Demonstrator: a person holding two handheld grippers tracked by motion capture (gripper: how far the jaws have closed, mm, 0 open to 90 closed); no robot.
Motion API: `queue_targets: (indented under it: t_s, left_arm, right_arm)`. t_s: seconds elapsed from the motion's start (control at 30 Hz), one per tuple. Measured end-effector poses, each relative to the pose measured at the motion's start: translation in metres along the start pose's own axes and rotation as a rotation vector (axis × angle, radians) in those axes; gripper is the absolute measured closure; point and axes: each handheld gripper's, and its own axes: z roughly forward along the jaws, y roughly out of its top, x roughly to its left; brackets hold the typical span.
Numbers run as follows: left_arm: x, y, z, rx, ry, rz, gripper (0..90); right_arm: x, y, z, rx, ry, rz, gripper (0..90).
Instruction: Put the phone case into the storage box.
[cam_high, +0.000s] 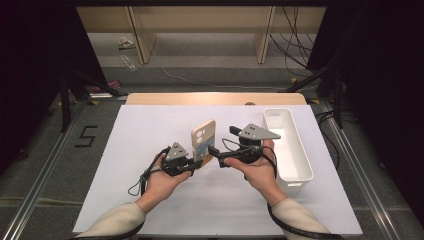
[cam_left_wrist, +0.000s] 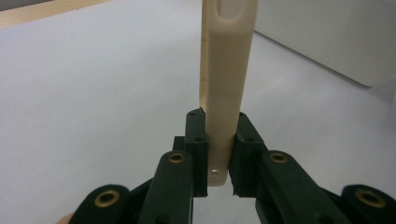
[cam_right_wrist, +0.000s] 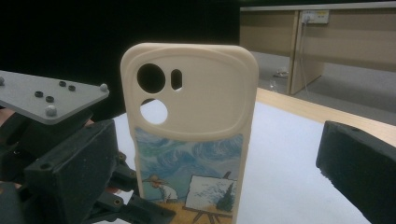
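floor: grey carpet (cam_high: 210, 75), loose cables (cam_high: 295, 45) | furniture: light wooden desk panels (cam_high: 200, 30) at the back, white-topped table (cam_high: 150, 130) with wooden far edge | sides: black curtains (cam_high: 30, 75) | marking: floor numeral 5 (cam_high: 86, 136)

Recording lab: black curtains (cam_high: 30, 75), taped floor number (cam_high: 87, 136), cables (cam_high: 295, 45).

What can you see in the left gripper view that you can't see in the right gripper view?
The left gripper view looks at the phone case edge-on: a thin cream strip pinched at its bottom end between the left tool's two black jaws, with the white bin behind. The right gripper view faces the case's back: camera holes on top, a painted picture of a painter and easel below. Both share the cream case standing upright over the white table.
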Motion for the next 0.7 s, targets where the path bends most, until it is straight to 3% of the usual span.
queue_targets:
  t_s: [0.7]
  left_arm:
    - [-0.012,0.004,0.009,0.001,-0.021,0.015,79.3]
  right_arm:
    - [0.000,0.003,-0.001,-0.020,-0.014,0.010,0.2]
